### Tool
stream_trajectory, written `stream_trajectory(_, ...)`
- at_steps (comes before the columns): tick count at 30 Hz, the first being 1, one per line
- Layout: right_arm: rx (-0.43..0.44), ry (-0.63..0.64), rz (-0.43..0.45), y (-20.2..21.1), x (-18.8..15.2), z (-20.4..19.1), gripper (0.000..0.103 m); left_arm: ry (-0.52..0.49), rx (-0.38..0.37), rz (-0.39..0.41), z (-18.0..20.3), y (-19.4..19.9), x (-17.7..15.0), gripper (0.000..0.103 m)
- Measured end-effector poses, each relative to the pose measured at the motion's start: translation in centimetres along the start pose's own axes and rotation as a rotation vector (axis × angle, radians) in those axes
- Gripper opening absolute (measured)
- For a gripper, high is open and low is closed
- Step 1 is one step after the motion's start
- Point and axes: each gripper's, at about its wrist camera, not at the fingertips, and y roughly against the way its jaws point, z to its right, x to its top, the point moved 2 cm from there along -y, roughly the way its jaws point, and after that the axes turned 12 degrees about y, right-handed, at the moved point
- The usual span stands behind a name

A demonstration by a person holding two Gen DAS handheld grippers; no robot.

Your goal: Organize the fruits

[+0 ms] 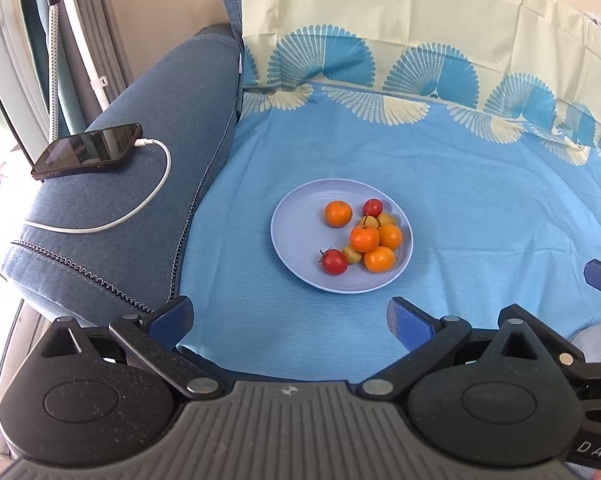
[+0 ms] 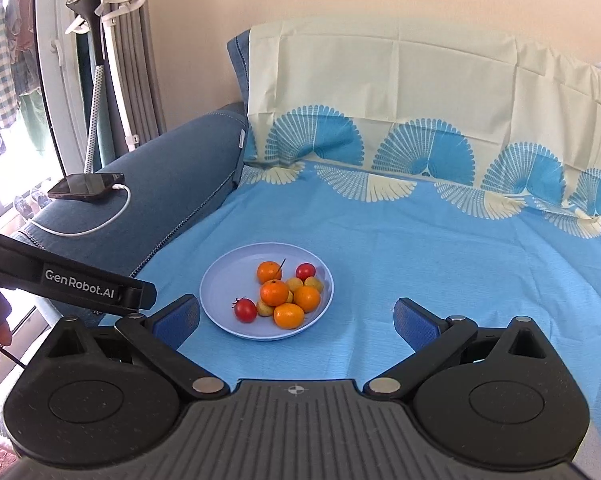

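Observation:
A pale blue plate (image 1: 296,216) (image 2: 228,276) sits on the blue sheet in the middle of both views. It holds several oranges (image 1: 364,238) (image 2: 274,292), two red fruits (image 1: 334,262) (image 2: 245,310) and a few small yellow fruits (image 1: 352,255) (image 2: 294,283), mostly bunched on its right half. My left gripper (image 1: 290,320) is open and empty, short of the plate's near rim. My right gripper (image 2: 296,320) is open and empty, just near and right of the plate.
The blue patterned sheet (image 1: 460,200) covers the sofa seat and back. On the denim armrest (image 1: 148,184) at left lies a black phone (image 1: 88,151) with a white charging cable (image 1: 140,204). A garment steamer stand (image 2: 96,80) and curtains stand behind the armrest.

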Motion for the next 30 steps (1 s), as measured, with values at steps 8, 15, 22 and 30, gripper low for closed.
stream_trajectory(8,-0.013,-0.016,0.021,1.0,-0.2,0.1,0.102,-0.013,-0.001,0.012,0.4,0.7,-0.6,0.103)
stream_trajectory(15,-0.016,-0.021,0.024,1.2,-0.3,0.2,0.102,-0.015,-0.004,0.012,0.4,0.9,-0.6,0.103)
stream_trajectory(22,-0.02,-0.024,0.02,1.1,-0.4,0.0,0.102,-0.012,-0.006,0.015,0.4,0.9,-0.6,0.103)
stream_trajectory(30,-0.019,-0.023,0.012,0.9,-0.6,-0.1,0.102,-0.01,-0.003,0.006,0.3,0.6,-0.6,0.103)
